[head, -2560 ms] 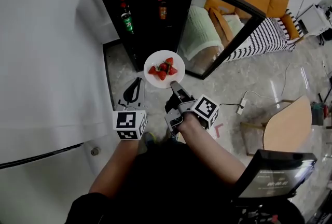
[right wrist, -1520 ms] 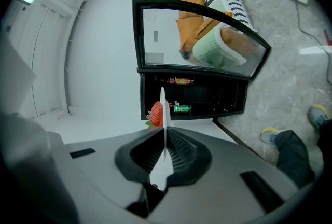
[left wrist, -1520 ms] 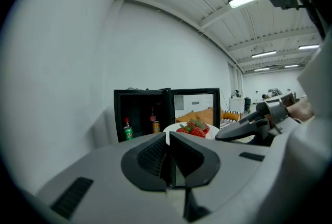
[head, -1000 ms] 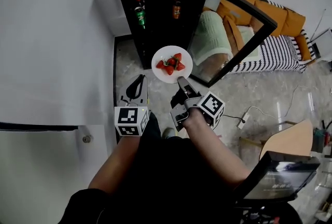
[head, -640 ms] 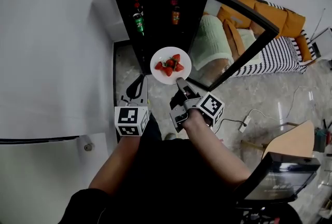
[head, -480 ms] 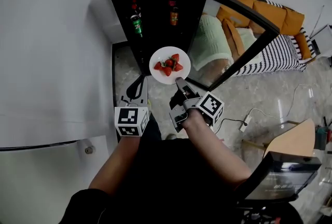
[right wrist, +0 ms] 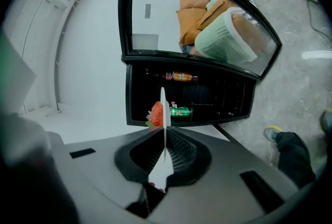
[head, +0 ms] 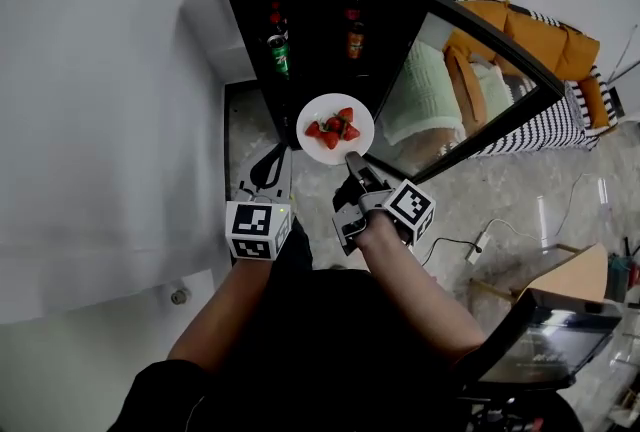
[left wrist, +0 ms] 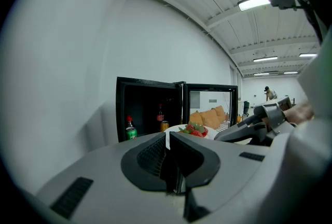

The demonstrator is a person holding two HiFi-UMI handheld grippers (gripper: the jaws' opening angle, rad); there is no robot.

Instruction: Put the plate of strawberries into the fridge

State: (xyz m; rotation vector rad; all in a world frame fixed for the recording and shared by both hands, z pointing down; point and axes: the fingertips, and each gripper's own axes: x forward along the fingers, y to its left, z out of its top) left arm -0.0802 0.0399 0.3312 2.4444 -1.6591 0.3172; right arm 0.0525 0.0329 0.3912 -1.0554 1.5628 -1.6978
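Round white plate (head: 325,105) (red strawberries (head: 333,129) atop)

light: bright, even, from ceiling strips (left wrist: 254,2) overhead | fridge (head: 320,30) interior dark | door glass (right wrist: 197,15) mirrors the room | my views fisheye, black-vignetted corners

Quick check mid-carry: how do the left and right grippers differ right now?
The right gripper is shut on the plate at its rim, carrying the strawberries; the left gripper is shut on nothing. The right gripper is rolled on its side, so its view shows the fridge tipped over; the left gripper is held level. Both point toward the open fridge.
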